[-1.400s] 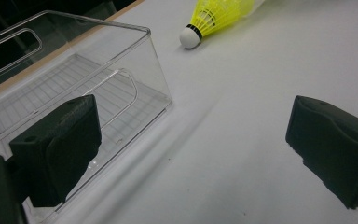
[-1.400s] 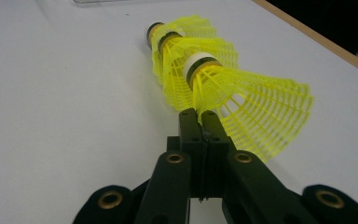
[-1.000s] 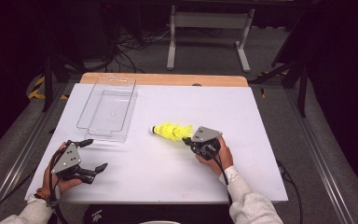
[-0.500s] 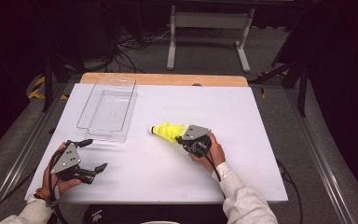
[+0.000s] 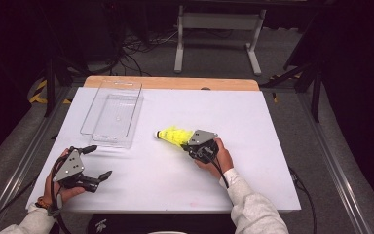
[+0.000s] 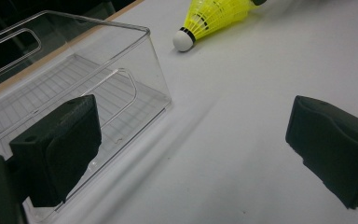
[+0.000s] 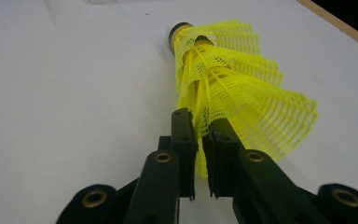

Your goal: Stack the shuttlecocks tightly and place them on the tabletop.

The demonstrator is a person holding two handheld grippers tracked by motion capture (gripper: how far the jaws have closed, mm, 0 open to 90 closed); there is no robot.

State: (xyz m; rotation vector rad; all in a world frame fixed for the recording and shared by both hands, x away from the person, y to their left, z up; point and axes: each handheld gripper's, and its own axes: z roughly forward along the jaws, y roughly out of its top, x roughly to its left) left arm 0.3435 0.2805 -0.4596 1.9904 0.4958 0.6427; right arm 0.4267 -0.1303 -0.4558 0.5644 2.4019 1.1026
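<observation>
Yellow mesh skirts, several shuttlecocks nested into one stack [image 5: 174, 135], lying flat on the white table [image 5: 282, 146], just off the near right corner of the clear plastic bin [image 5: 113, 113]. Long axis running from the white cork tip, nearest the bin, back to the flared skirt away from it. Seen in the right gripper view, right gripper [image 7: 199, 122] meeting the stack [image 7: 233, 88] at that skirt end, in line with the axis, jaws almost together with a strip of the outer skirt's rim between them; jaws just been easing apart a little, the narrow gap showing, mesh apparently nipped only lightly. Cork tip pointing toward the bin, so probably a short carry along the axis itself, then up over the near wall.

Left gripper [image 5: 97, 162] farther from the stack, resting near the table's front edge just below the bin's near end, jaws spread wide with nothing between them. From the left gripper view, bin [image 6: 70, 88] close by, stack [image 6: 214, 16] beyond its corner.
</observation>
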